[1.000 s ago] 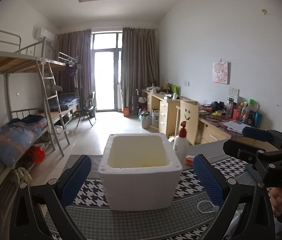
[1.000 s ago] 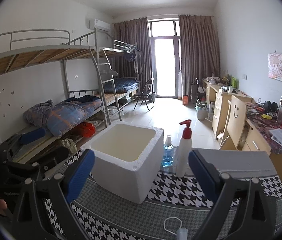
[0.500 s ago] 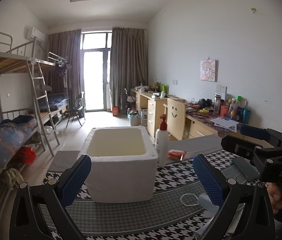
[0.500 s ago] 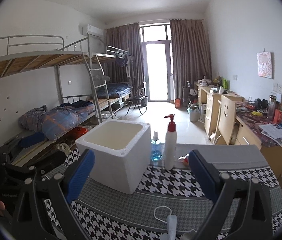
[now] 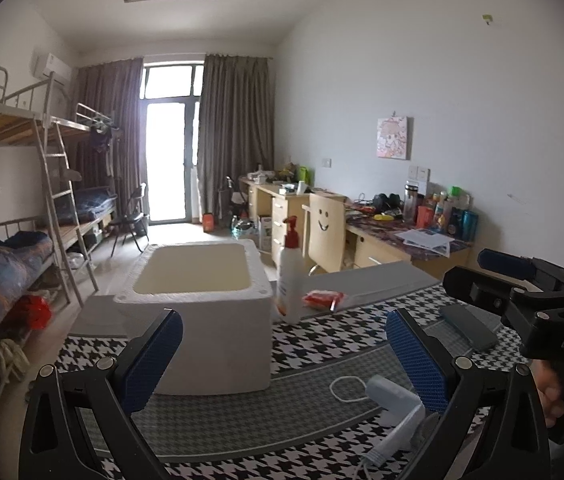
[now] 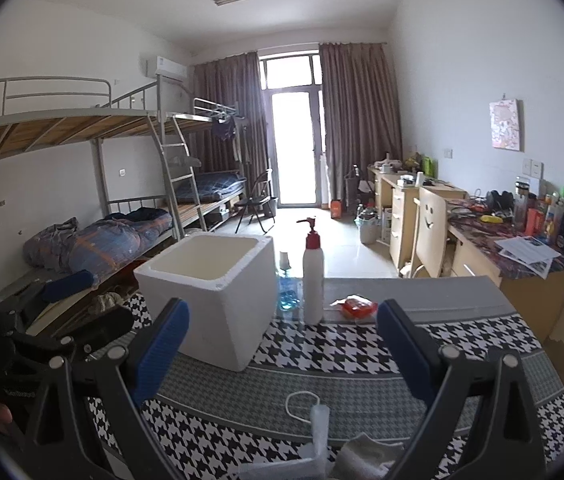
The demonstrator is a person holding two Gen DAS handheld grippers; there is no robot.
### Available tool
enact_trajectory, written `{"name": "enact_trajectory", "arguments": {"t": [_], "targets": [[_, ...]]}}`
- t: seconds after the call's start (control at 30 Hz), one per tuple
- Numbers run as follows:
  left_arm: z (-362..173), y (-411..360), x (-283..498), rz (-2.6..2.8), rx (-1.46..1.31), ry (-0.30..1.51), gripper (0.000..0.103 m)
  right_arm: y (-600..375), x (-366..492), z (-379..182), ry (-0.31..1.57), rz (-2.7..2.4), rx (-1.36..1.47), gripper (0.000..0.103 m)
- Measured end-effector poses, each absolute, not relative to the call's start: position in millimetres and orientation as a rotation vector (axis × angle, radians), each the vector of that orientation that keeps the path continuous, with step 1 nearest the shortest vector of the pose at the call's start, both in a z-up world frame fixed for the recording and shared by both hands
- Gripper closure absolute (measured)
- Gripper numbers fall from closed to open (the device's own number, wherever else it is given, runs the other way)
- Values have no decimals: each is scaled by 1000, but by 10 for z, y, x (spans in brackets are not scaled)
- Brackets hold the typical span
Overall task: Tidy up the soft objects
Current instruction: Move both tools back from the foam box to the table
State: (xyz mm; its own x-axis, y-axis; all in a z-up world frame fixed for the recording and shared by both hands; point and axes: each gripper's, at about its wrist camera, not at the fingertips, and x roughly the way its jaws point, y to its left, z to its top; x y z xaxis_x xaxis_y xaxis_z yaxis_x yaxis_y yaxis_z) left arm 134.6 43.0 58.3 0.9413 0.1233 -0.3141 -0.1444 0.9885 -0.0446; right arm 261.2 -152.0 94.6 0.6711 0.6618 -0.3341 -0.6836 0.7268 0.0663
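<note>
The work surface is a table covered by a black-and-white houndstooth cloth point(image 6: 362, 354) with grey bands; a plain grey strip point(image 6: 422, 292) runs along its far edge. A white foam box point(image 6: 217, 300), open at the top, stands on the cloth toward the left; a white pump bottle with a red top point(image 6: 313, 280) stands upright just beside its right wall; a small blue-liquid bottle point(image 6: 288, 290) stands behind, between the two. A red packet point(image 6: 356, 307) lies on the grey strip near the pump bottle. The soft objects, pale face masks with a white ear loop point(image 6: 324, 436), lie at the near edge of the cloth, below the tools. A dark flat case point(image 5: 468, 326) rests on the cloth at the right.

Left gripper point(image 5: 282, 360): fingers apart, nothing between them, above the cloth. Right gripper point(image 6: 284, 348): fingers apart, likewise unloaded.

Room: metal bunk beds point(image 6: 129, 184) with bedding along the left wall; curtained balcony door point(image 6: 296, 148) at the far end; wooden desks point(image 6: 502, 248) with clutter along the right wall; a chair with a drawn smile point(image 6: 430, 232).
</note>
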Motion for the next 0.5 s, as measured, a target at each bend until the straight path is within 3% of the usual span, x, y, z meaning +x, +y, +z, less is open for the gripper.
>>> {"name": "enact_trajectory", "arguments": {"t": [0.5], "targets": [[393, 214, 1408, 72, -80, 358, 1, -1756, 2540, 794, 352, 699, -61, 6]]}}
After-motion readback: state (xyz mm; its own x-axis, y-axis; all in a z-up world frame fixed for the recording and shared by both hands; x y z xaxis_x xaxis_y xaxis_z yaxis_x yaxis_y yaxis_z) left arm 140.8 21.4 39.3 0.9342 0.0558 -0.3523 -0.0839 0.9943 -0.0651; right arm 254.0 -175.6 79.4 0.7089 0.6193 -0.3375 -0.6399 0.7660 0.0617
